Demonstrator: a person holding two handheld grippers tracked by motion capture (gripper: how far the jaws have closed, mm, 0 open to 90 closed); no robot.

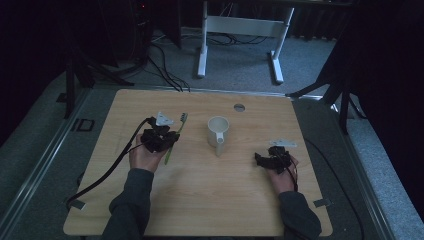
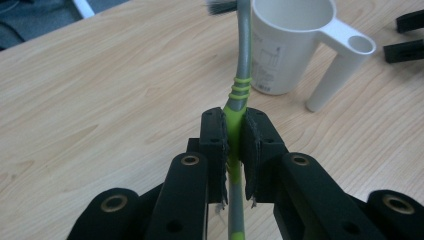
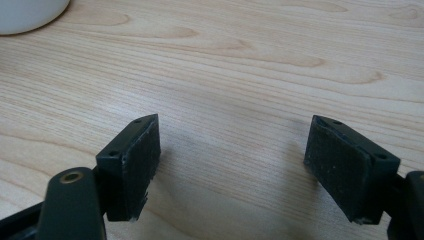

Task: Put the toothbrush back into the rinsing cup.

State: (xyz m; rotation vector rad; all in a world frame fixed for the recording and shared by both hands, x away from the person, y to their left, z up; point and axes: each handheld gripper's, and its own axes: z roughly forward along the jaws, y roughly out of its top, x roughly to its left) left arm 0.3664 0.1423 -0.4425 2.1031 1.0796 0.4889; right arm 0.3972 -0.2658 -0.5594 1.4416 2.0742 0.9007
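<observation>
So the left tongs [image 2: 235, 150] are clamped on a green and grey plastic toothbrush [image 2: 239, 95], pads squeezing the green handle from both sides. In the left gripper view the brush runs straight up the middle of the frame, with its dark bristle head at the top edge, right beside a white plastic cup with a long handle [image 2: 292, 45] at upper right. In the high view the same left tongs [image 1: 170, 136] sit left of centre on the light wooden desk [image 1: 210, 200], the toothbrush [image 1: 178, 131] slanting from the hand up toward the middle, and the white cup [image 1: 218, 131] stands near the centre, just beside the brush but apart from it. The right tongs [image 3: 232, 165] are wide apart with bare desk between them. In the high view the right tongs [image 1: 260, 159] sit at lower right, near the cup's handle.
</observation>
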